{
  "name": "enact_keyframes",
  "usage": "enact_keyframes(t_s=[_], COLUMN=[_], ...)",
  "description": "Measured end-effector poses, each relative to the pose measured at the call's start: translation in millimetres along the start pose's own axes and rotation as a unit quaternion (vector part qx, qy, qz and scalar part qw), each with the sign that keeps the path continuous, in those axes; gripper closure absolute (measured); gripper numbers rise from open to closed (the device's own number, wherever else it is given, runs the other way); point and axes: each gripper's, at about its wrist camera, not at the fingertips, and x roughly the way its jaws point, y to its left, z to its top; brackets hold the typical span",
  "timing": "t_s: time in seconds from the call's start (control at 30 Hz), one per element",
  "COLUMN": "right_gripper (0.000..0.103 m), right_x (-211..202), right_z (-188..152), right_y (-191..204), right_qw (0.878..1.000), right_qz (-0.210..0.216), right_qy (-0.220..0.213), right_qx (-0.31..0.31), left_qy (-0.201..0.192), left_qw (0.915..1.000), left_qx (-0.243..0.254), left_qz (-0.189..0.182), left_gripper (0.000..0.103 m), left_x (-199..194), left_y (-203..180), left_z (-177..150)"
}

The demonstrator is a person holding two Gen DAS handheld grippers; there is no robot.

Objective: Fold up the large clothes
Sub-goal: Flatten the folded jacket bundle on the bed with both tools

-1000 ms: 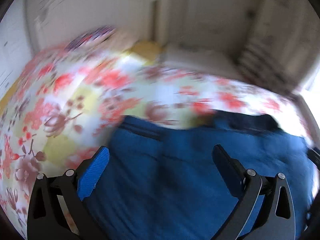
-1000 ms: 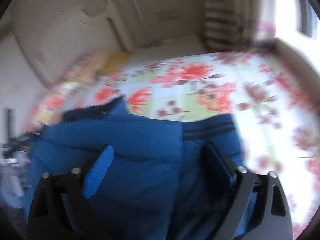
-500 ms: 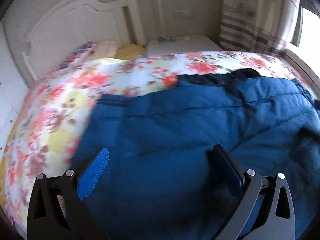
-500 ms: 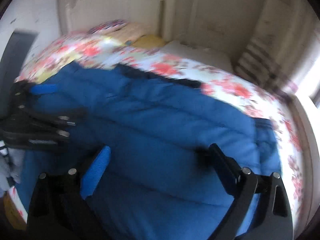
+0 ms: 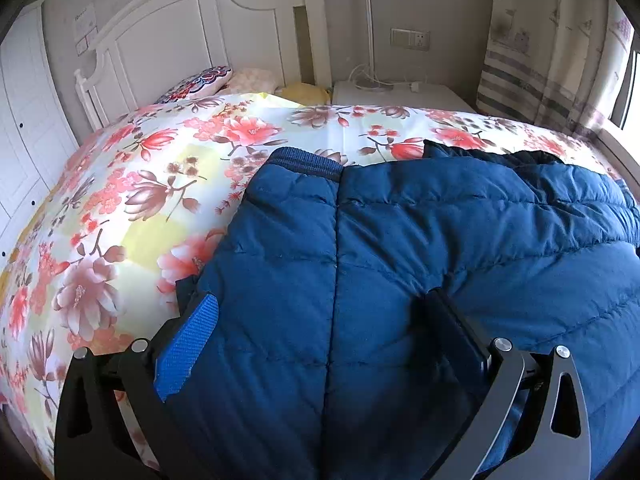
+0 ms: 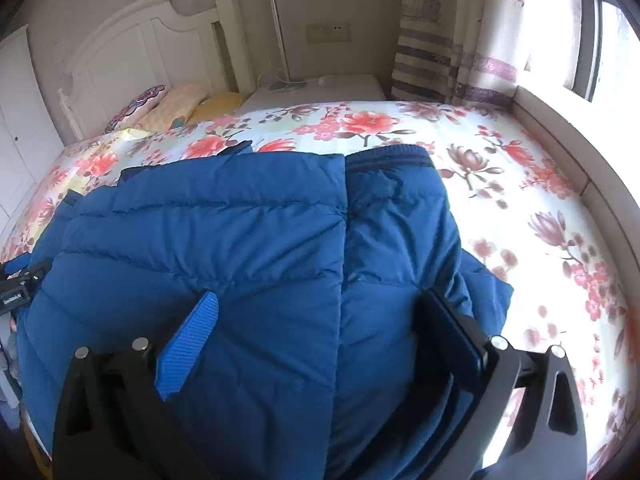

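You are hovering both grippers over the blue padded jacket point(image 5: 400, 260), which is lying flat on the floral bedspread point(image 5: 120, 200) below the white headboard point(image 5: 168, 40). Your left gripper point(image 5: 320, 320) is standing spread; your right gripper point(image 6: 320, 316) has just been opening wide, pinching nothing.

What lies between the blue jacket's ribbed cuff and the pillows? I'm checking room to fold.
Only bare floral bedspread lies between the jacket's ribbed cuff and the pillows, as the left wrist view shows.
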Motion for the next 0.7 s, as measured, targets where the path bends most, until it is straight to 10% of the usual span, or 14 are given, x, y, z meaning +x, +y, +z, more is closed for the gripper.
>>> enact_keyframes(t_s=[0.43,0.7], right_gripper=[0.003,0.003], right_x=[-29.7,-54.6], right_z=[-1.4,-46.3], right_y=[32.4,140.7], right_qw=[0.998,0.98], right_qz=[-0.041,0.033], right_qy=[-0.044,-0.037], right_qx=[-0.033,-0.192], left_qy=[-0.024,-0.018], left_qw=[0.9995,0.9949], left_qx=[0.02,0.094], left_qz=[0.004,-0.034], left_gripper=[0.004,0.004], left_x=[-42.5,-47.6], left_y=[-17.8,-88.7], left_z=[-3.1,-38.8])
